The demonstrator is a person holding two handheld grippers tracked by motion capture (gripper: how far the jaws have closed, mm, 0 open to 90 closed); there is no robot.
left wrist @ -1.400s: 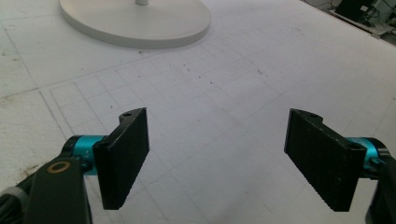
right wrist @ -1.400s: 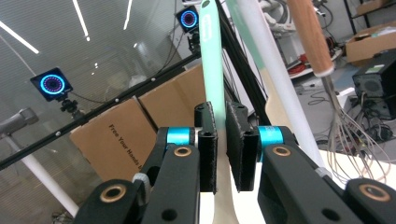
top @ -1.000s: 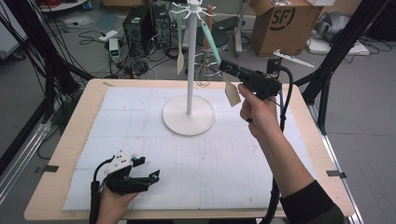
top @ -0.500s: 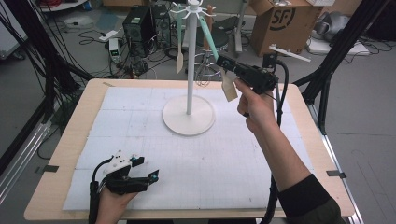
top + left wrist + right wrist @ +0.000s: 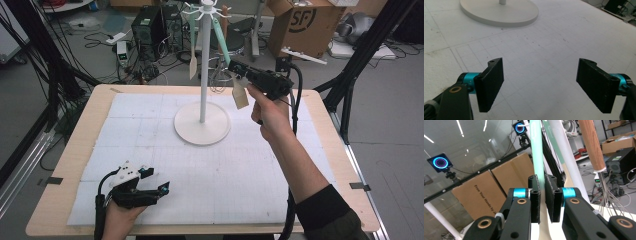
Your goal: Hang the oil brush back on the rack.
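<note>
A white hook stand [image 5: 202, 75] rises from a round base [image 5: 202, 125] at the back middle of the mat. My right gripper [image 5: 233, 65] is raised beside its pole, shut on a spatula's mint-green handle [image 5: 222, 42]. The spatula's beige blade [image 5: 240, 94] hangs below the jaws and its top end reaches a hook. In the right gripper view the pads [image 5: 534, 195] press on the mint-green handle [image 5: 536, 150]. My left gripper [image 5: 160, 187] rests open on the mat near the front left. In the left gripper view the left gripper [image 5: 540, 85] holds nothing, with the stand's base [image 5: 499, 11] ahead.
A second mint-green spatula [image 5: 193, 45] hangs on the stand's left side. A whisk with a wooden handle [image 5: 591, 145] hangs close to the held spatula. The white mat [image 5: 250, 175] covers most of the wooden table [image 5: 75, 150]. Cardboard boxes [image 5: 300, 25] and cables lie beyond the table.
My right gripper has shifted slightly up and toward the stand's pole with the spatula in it. The left gripper has kept still.
</note>
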